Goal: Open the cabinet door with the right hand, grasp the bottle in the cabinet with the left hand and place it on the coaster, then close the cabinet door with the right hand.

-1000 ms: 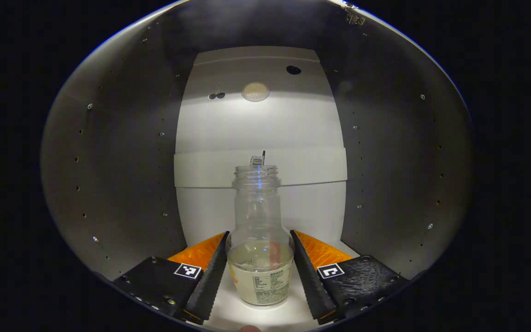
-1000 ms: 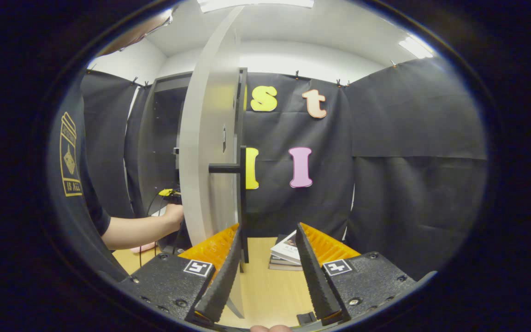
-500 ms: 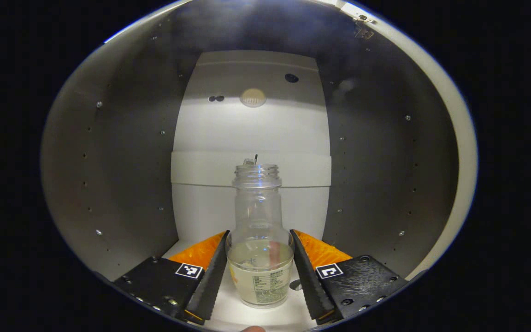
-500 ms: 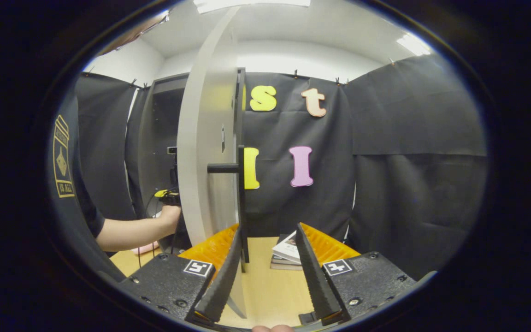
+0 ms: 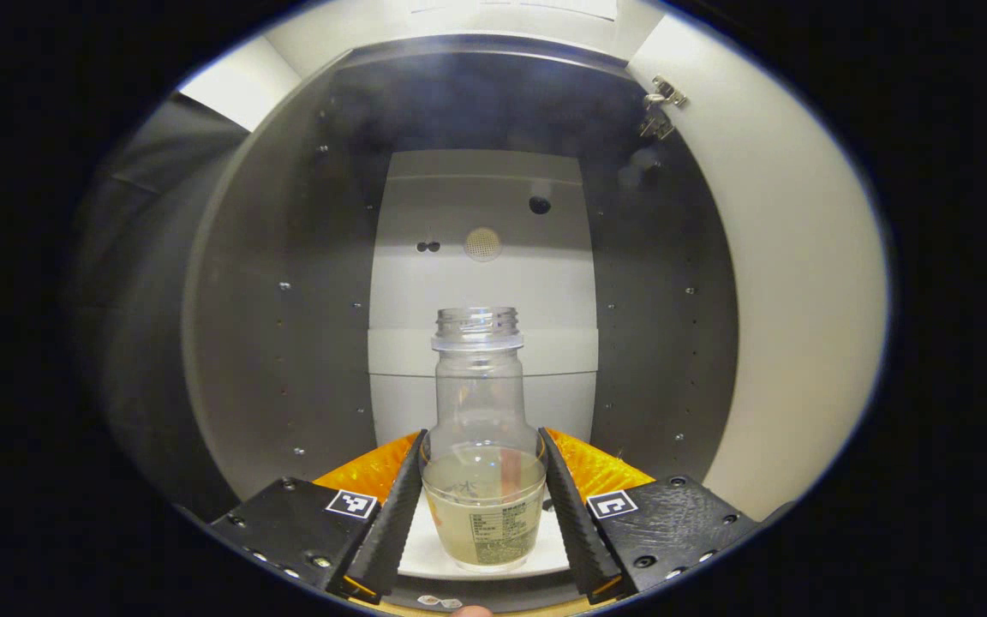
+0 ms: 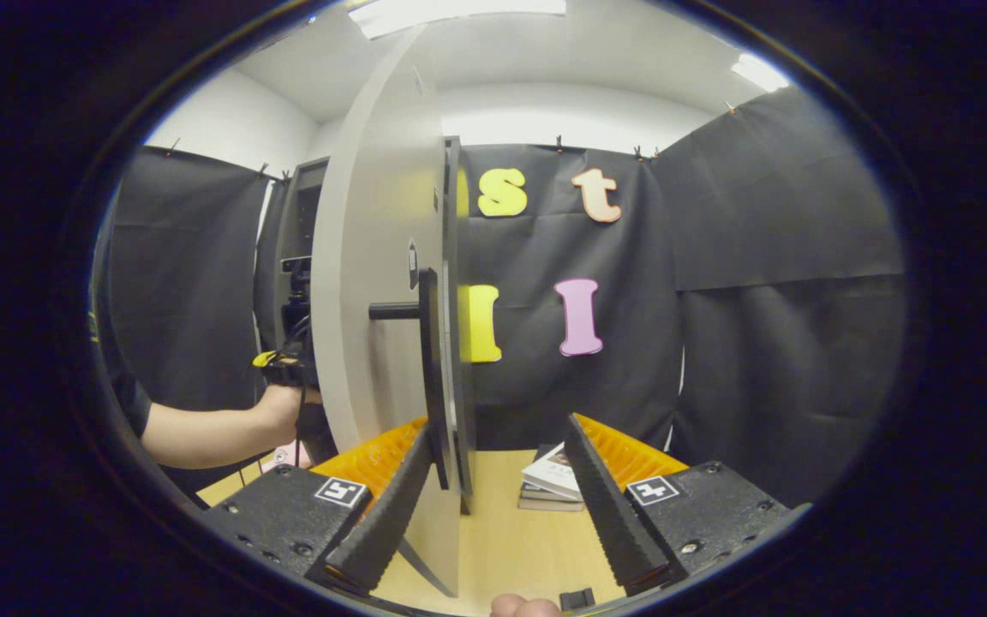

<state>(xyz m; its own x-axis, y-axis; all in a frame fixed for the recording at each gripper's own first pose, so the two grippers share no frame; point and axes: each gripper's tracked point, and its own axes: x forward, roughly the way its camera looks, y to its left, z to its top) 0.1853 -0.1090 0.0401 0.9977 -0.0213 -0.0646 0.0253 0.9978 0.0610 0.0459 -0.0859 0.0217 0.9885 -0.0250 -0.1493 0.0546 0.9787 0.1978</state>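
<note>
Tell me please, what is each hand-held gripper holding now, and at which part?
The left hand-held gripper holds the bottle by its lower body. The right hand-held gripper holds nothing; the cabinet door edge stands between its fingers.

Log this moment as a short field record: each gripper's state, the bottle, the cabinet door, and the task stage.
left gripper: shut on the bottle, a finger pressed against each side of its lower body
bottle: upright, uncapped, clear, pale liquid in the lower part, at the front edge of the cabinet
right gripper: open, holding nothing, the door's lower edge between its fingers
cabinet door: swung open, seen nearly edge-on, black handle sticking out
books: stacked on the wooden table
stage: door opened, bottle grasped, not yet on a coaster
</note>
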